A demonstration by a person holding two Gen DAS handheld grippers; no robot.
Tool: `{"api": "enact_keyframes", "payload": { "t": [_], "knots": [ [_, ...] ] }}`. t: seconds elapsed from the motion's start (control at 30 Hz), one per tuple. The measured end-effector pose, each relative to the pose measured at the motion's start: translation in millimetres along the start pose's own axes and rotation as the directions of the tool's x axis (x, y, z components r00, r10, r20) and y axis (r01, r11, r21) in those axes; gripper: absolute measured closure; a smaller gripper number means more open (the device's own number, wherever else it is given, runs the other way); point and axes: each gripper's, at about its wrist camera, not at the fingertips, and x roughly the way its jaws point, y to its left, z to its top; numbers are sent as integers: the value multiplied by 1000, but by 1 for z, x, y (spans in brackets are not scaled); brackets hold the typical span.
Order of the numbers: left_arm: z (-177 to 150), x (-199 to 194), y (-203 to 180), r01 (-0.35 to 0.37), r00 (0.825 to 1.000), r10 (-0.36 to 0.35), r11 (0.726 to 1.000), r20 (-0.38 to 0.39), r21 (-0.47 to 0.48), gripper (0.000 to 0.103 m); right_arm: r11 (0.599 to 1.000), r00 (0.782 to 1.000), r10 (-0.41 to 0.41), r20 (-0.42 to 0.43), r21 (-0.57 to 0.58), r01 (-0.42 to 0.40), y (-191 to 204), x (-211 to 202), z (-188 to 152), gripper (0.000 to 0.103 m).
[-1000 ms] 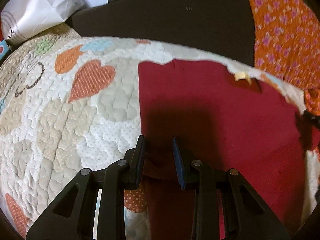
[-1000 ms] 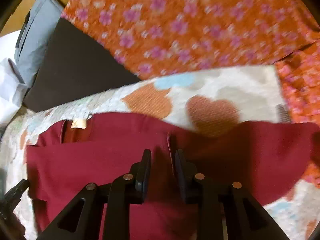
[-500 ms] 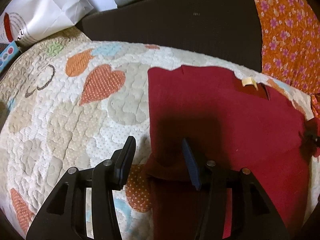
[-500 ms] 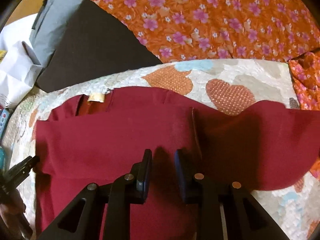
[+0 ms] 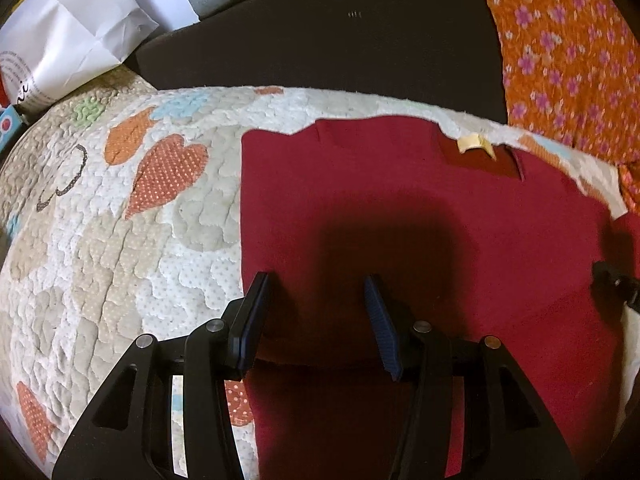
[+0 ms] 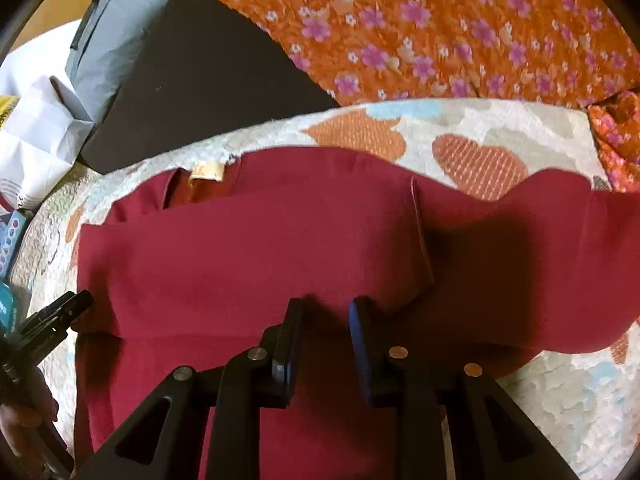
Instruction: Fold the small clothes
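A dark red garment (image 5: 420, 208) lies spread on the heart-patterned quilt (image 5: 120, 240), with a cream label (image 5: 472, 143) at its far edge. A fold edge runs across it near me. My left gripper (image 5: 316, 284) is open just above the garment's left part, with nothing between the fingers. In the right wrist view the same garment (image 6: 260, 248) shows a sleeve spread to the right (image 6: 540, 264). My right gripper (image 6: 324, 304) is open above the fold edge and holds nothing. The left gripper (image 6: 60, 312) shows at the left edge.
A dark cushion (image 5: 340, 32) and orange floral cloth (image 5: 568, 60) lie beyond the quilt. White paper bags (image 5: 68, 36) sit at the far left. A grey fabric item (image 6: 116, 36) lies behind the cushion. Small boxes (image 6: 10, 240) stand at the quilt's left.
My left gripper has opened wide and let go of the folded red cloth, which now lies flat. My right gripper has opened a little and drawn back from the garment.
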Motion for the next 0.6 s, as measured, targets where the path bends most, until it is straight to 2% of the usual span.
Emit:
{"api": "enact_keyframes", "payload": {
  "t": [0.23,0.37,0.47,0.6],
  "knots": [
    [-2,-1,-3,-11,1000,11,1000,-1,20,55,1000,1000,-7,2,-2,7,1,-2,-1,80],
    [0,-6,1,19,1000,-20,1000,-11,-15,55,999,1000,19,-20,27,-19,-2,-8,-4,78],
    [1,-12,3,56,998,-57,997,-16,-47,55,995,999,52,0,82,-52,-14,-24,-13,74],
    [2,-18,0,73,997,-74,996,-10,-53,55,982,997,51,55,178,-60,-53,-58,-30,70]
  ]
}}
